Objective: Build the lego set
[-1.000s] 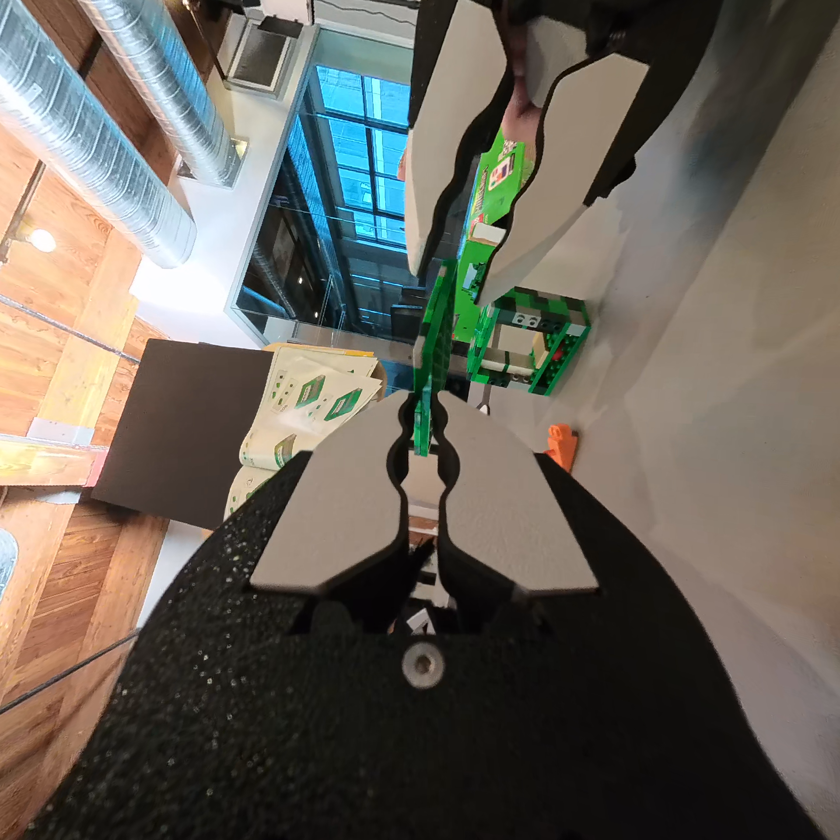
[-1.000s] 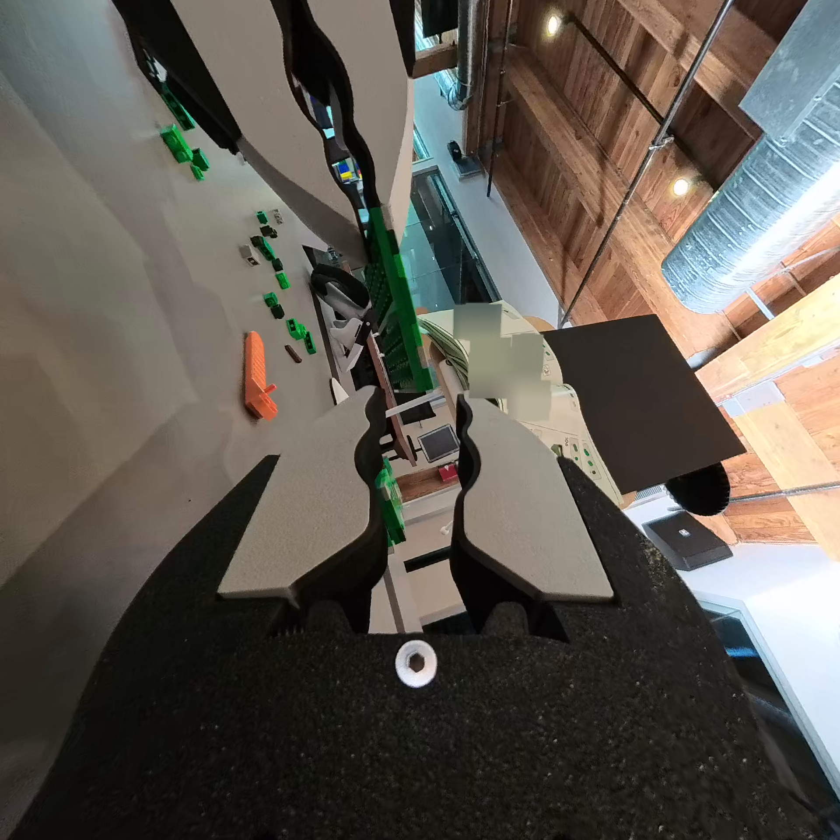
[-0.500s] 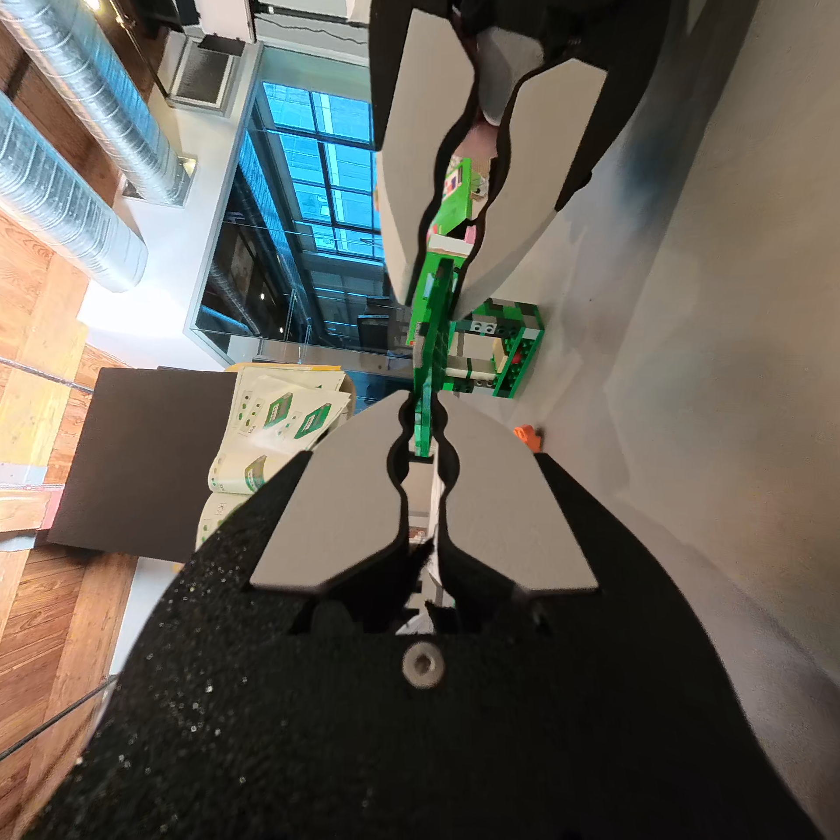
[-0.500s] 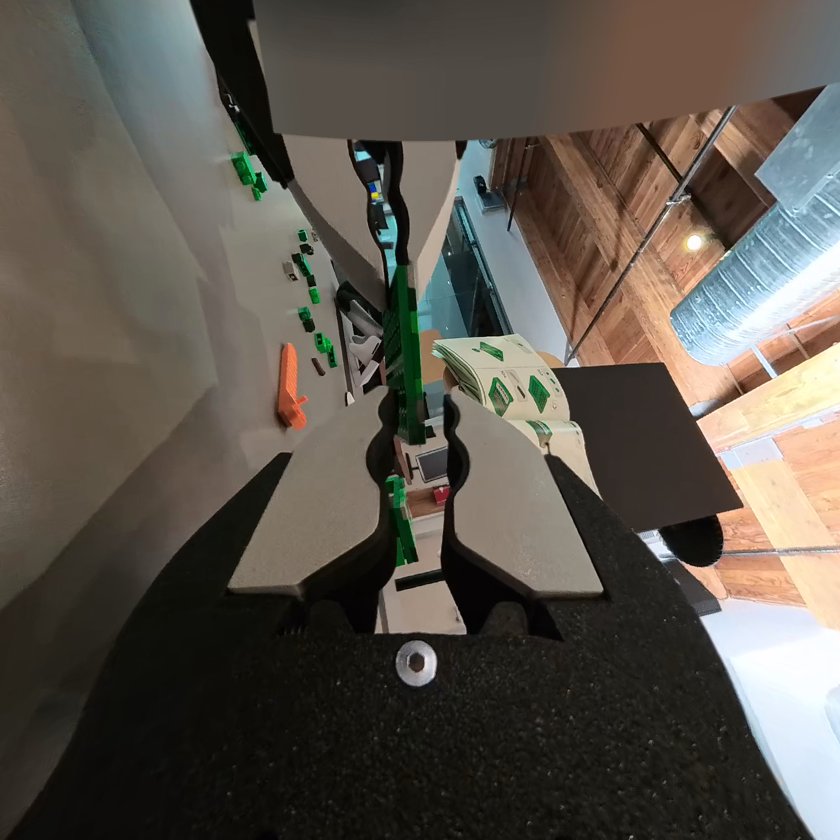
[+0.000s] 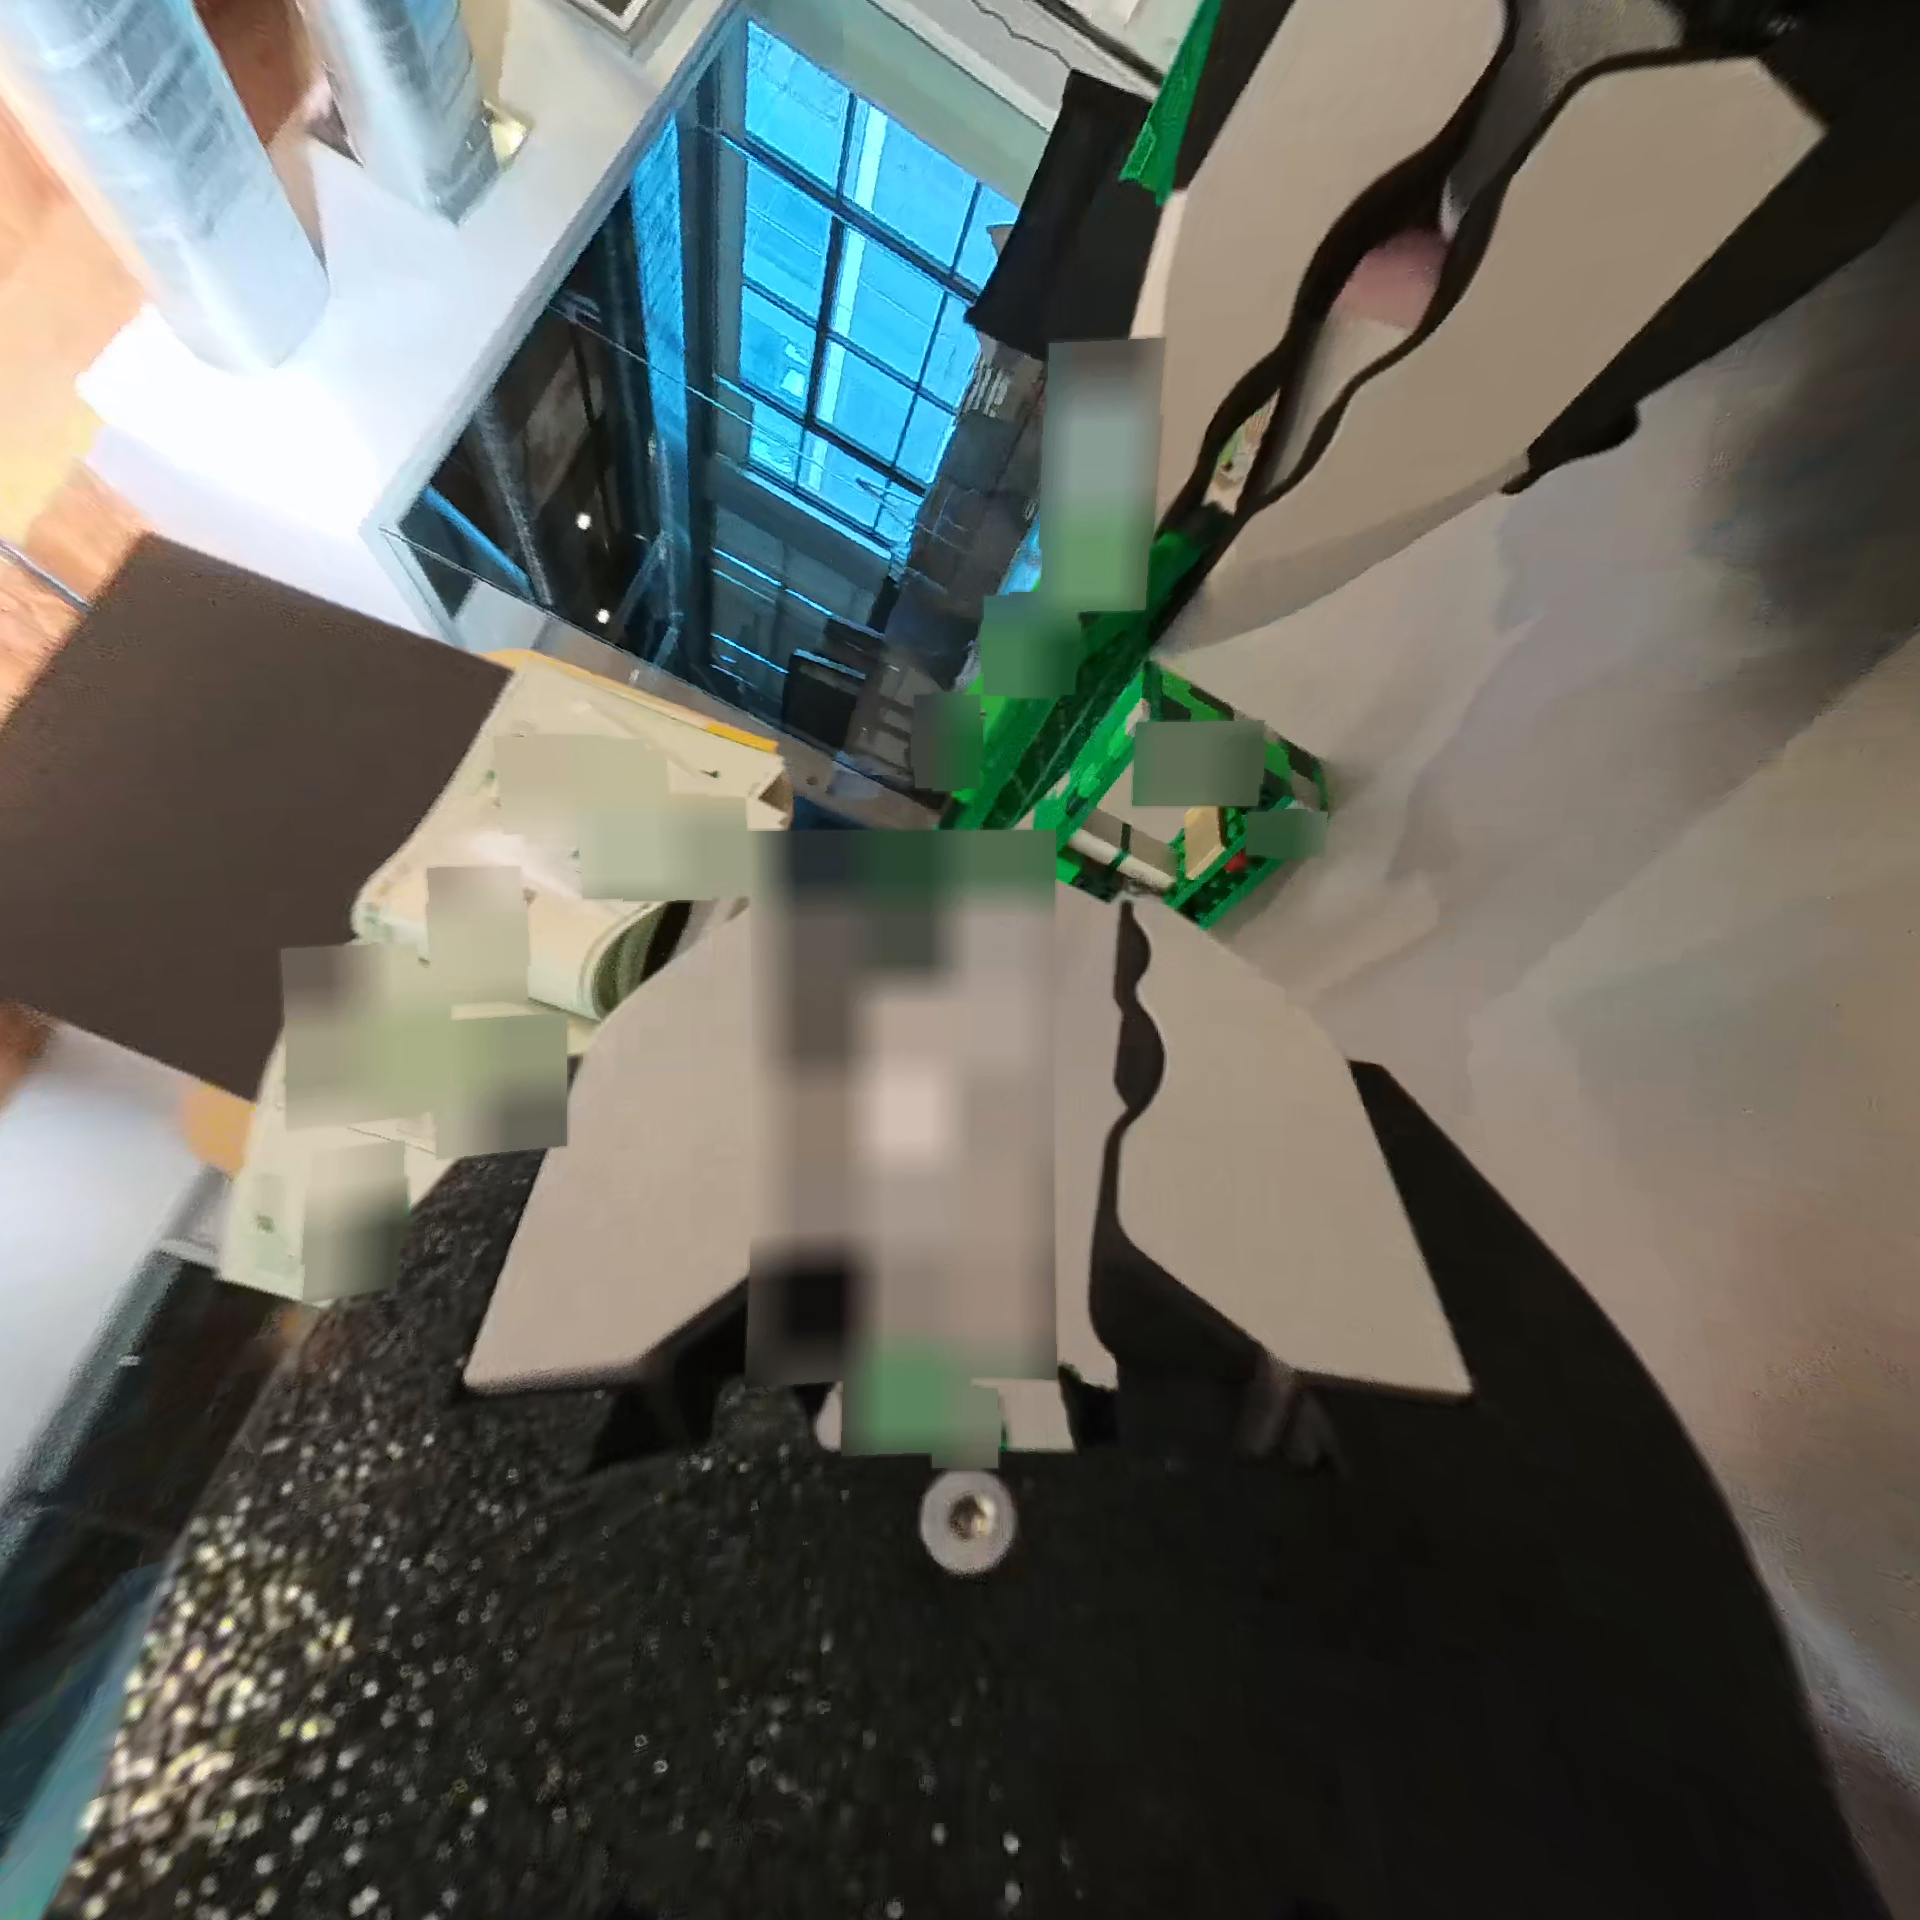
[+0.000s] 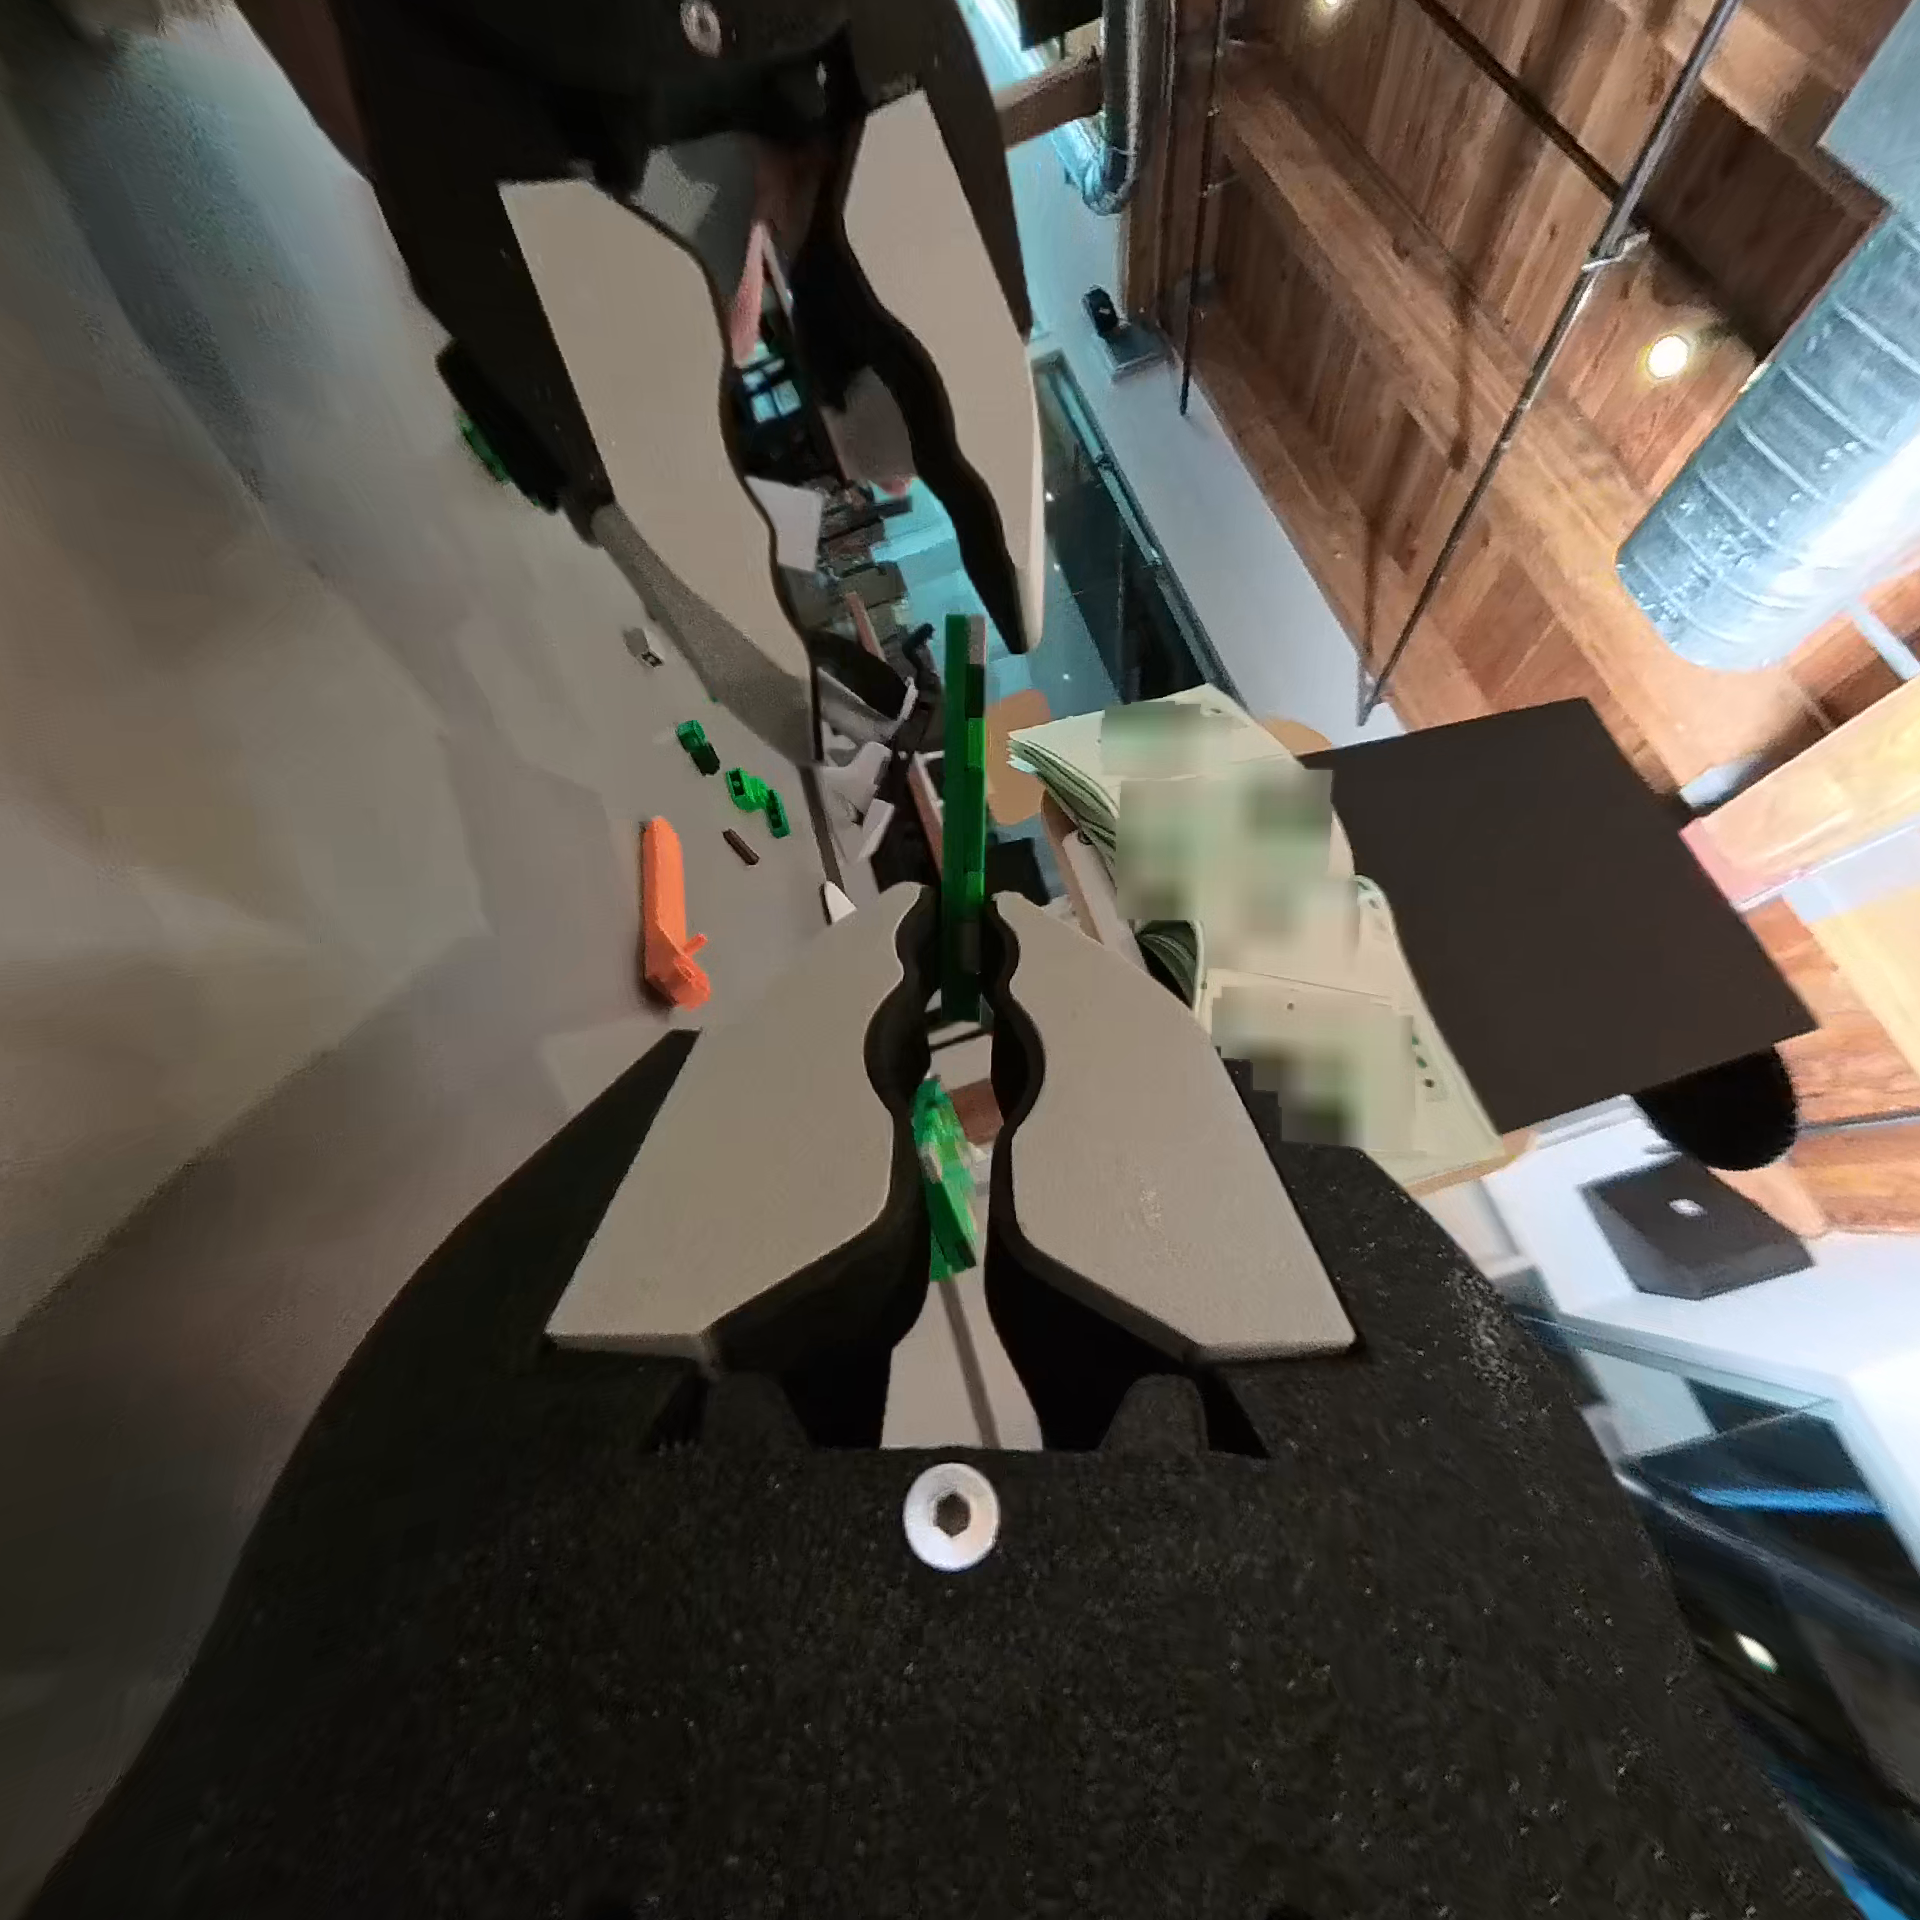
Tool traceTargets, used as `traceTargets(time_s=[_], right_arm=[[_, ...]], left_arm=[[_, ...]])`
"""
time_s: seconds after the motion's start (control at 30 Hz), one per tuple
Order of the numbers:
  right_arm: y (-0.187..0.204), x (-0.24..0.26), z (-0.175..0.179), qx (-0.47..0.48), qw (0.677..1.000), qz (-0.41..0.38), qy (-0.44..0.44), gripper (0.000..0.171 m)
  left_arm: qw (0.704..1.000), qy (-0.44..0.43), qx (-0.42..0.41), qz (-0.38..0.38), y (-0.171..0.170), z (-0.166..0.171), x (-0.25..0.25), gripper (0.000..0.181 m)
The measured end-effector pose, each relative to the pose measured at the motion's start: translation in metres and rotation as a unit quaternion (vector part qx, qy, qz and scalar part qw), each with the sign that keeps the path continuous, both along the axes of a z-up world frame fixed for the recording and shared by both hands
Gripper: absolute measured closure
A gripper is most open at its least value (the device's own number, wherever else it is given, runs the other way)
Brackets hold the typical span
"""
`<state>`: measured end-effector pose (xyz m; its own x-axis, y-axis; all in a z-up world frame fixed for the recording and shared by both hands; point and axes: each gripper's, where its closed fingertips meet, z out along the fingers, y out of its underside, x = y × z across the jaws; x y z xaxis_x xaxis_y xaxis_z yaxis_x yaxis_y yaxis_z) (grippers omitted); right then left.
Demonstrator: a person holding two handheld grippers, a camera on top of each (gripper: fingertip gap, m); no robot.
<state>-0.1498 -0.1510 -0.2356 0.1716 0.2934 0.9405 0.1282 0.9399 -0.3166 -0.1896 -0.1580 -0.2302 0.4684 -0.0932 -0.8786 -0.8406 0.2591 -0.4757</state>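
Note:
A thin green lego plate (image 6: 964,790) is seen edge-on, held in the air beside the grey table (image 6: 260,831). My right gripper (image 6: 958,899) is shut on its near end. My left gripper (image 6: 914,681) faces it from the far end with its jaws apart, and the plate's far tip lies between them, close to one finger. In the left wrist view my left gripper (image 5: 935,925) is open, its gap partly under a mosaic patch. There the right gripper (image 5: 1195,561) pinches the plate (image 5: 1060,727). A small green lego build (image 5: 1236,831) stands on the table behind.
An orange brick separator (image 6: 665,914) and several loose green pieces (image 6: 748,790) lie on the table. An open instruction booklet (image 6: 1091,758) lies past the plate, with a black board (image 6: 1538,914) next to it.
My right gripper has closed on the green plate. My left gripper has opened and let go of it. Both views have swung.

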Motion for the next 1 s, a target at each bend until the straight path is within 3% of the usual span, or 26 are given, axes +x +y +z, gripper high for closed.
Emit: traceTargets(time_s=[0.07,0.13,0.37,0.57,0.63,0.8,1.0], right_arm=[[-0.008,-0.001,-0.003,-0.026,0.999,0.021,-0.018,0.165],[-0.014,-0.002,-0.007,-0.033,0.998,0.036,-0.042,0.165],[-0.022,-0.001,-0.013,-0.093,0.988,0.077,-0.093,0.165],[-0.026,0.004,-0.024,-0.125,0.975,0.106,-0.149,0.165],[-0.029,0.007,-0.028,-0.144,0.966,0.116,-0.179,0.165],[-0.034,0.017,-0.032,-0.202,0.934,0.133,-0.264,0.164],[-0.021,0.026,0.008,-0.257,0.93,0.145,-0.218,0.158]], left_arm=[[1.0,-0.015,-0.016,-0.02,-0.002,0.0,0.003,0.119],[0.998,-0.009,-0.032,-0.045,-0.005,-0.004,0.011,0.121],[0.994,0.027,-0.045,-0.099,-0.017,-0.01,0.035,0.157],[0.988,0.025,-0.069,-0.139,-0.029,-0.013,0.052,0.161],[0.984,0.025,-0.095,-0.149,-0.032,-0.02,0.058,0.17],[0.979,-0.018,-0.146,-0.138,-0.035,-0.028,0.069,0.175],[0.983,-0.075,-0.138,-0.1,-0.024,-0.026,0.055,0.175]])
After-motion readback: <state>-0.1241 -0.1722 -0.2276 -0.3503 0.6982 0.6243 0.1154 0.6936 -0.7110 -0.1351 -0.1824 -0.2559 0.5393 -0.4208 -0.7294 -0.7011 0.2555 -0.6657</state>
